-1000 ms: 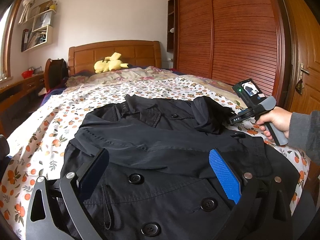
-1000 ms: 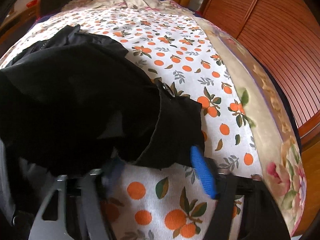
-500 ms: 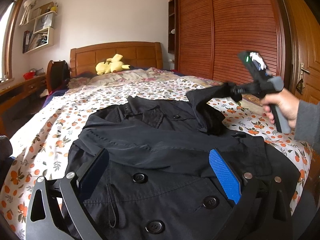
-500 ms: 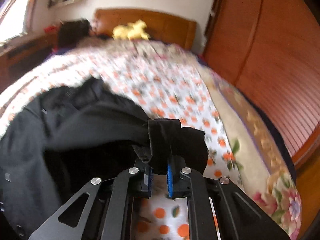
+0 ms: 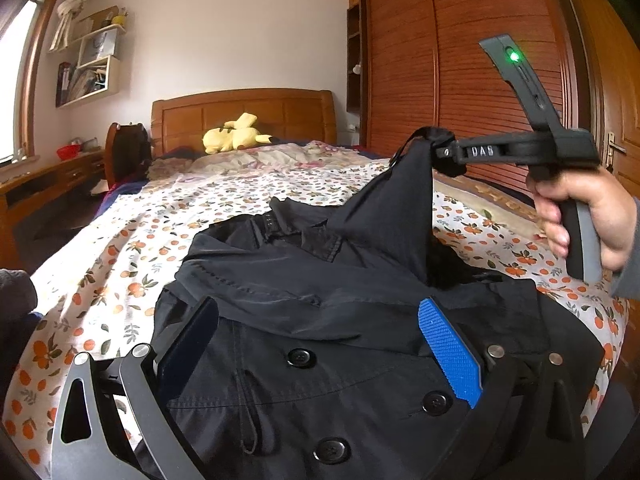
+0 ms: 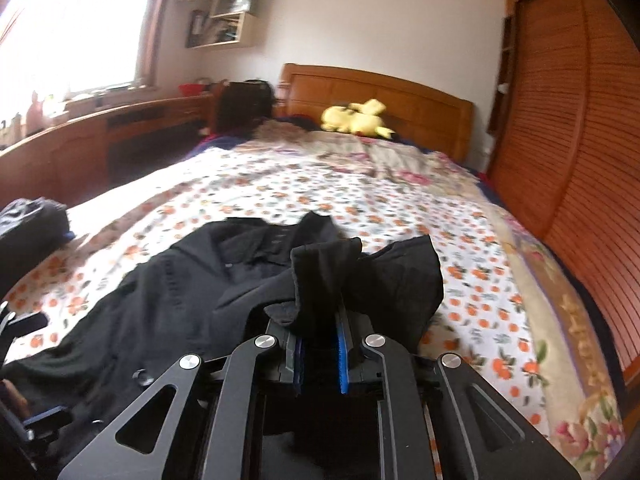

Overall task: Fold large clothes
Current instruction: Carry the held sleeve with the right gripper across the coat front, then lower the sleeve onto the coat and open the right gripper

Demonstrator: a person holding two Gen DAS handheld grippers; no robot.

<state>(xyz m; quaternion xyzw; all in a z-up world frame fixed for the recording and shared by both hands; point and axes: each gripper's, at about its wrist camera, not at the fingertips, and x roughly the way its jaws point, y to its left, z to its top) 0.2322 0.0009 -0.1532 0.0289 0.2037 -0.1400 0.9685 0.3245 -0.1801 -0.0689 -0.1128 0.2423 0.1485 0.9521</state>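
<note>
A black double-breasted coat (image 5: 320, 280) lies face up on the orange-print bedsheet (image 5: 120, 248), collar toward the headboard. My left gripper (image 5: 318, 308) hovers open over the coat's buttoned front, its blue pads (image 5: 448, 348) wide apart with nothing pinched. My right gripper (image 5: 440, 148), held by a hand at the right, has the coat's sleeve (image 5: 392, 208) raised well above the bed. In the right wrist view the sleeve end (image 6: 320, 272) stands bunched between the pads of the right gripper (image 6: 320, 332). Those jaws are opening a little, with the cloth still pressed between them.
A yellow plush toy (image 5: 234, 138) rests by the wooden headboard (image 5: 240, 108). Wooden wardrobe doors (image 5: 460, 80) run along the bed's right side. A desk (image 6: 100, 140) stands under the window on the left. A dark bundle (image 6: 28, 220) sits at the bed's left edge.
The right gripper shut on the sleeve end, which lay loose between its open pads, then lifted it high off the bed. The left gripper stayed in place.
</note>
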